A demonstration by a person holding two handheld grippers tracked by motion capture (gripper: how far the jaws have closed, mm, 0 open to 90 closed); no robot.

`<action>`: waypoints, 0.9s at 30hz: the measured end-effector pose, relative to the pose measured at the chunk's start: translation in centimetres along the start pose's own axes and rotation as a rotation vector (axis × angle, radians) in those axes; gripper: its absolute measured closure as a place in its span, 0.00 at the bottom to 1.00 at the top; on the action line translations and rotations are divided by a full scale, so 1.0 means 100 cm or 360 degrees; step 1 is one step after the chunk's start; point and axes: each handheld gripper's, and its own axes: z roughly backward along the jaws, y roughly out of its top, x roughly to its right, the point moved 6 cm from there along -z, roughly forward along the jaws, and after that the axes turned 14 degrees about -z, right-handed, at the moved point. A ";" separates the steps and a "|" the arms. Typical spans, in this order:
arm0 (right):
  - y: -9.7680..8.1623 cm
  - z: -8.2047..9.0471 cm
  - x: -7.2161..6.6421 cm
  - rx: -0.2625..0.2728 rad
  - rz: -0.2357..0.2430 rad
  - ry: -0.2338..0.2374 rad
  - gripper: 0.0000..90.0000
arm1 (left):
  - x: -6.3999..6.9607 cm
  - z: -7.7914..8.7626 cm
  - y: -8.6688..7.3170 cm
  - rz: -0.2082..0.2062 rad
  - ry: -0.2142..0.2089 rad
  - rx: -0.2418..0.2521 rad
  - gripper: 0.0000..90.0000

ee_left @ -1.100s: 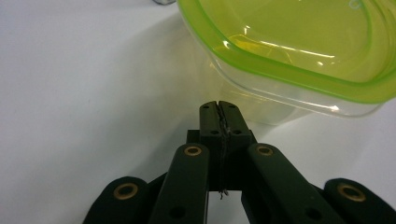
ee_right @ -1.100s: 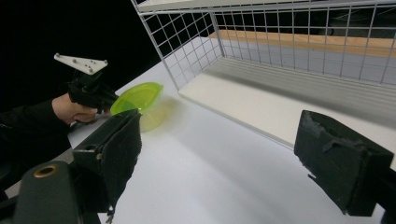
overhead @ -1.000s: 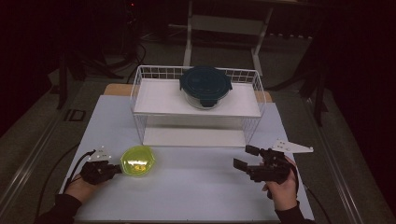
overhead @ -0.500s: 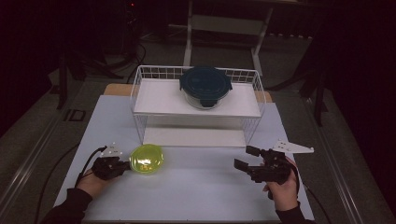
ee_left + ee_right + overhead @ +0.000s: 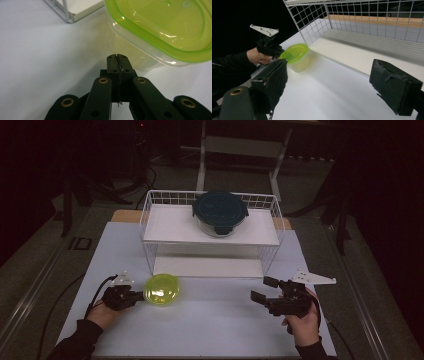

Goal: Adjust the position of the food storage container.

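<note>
Moved since earlier frame: green-lidded container [image 5: 161, 290] sits further toward table centre, with the left gripper [image 5: 131, 296] following just behind it; right gripper [image 5: 263, 291] holds the same spot.
Left jaws: fully closed, pads [image 5: 117, 61] pressed together with nothing between them; tips at the clear wall of the container, at or just short of contact, below its lid rim.
Right jaws: wide apart, nothing between the 2 pads [image 5: 274, 80]; hovering over bare table, well apart from the container.
Task thing: container stands upright on the table, just in front of the wire rack [image 5: 150, 215], off the lower shelf's left corner.
Step, judged: closed tips look to be nudging the container sideways toward the waiting right gripper.
Risk 1: a push above the base could tip the light tub or spin it off line, since only 1 narrow point bears on it.
Risk 2: drift toward the rack could jam the lid rim against the wire frame.
Risk 3: tips may slip under the overhanging lid and pop it loose.
Also present: dark-lidded glass bowl [image 5: 220, 213] on the rack's upper shelf.
Surface: smooth white mat [image 5: 210, 330], slick, little grip.
Room: dim, dark floor, cables, stand legs behind.
</note>
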 end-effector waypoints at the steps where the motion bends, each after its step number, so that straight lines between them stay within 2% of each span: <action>1: 0.000 0.000 0.000 -0.0001 -0.0003 0.0000 0.16 | 0.000 0.000 0.000 0.0008 -0.0003 0.0007 0.99; 14: -0.002 -0.002 -0.001 -0.0011 -0.0001 0.0003 0.16 | 0.010 -0.022 0.016 -0.0011 -0.0066 -0.0004 0.99; 27: -0.003 -0.002 0.001 -0.0019 0.0001 -0.0004 0.16 | 0.025 -0.046 0.041 -0.0082 -0.0130 -0.0021 0.99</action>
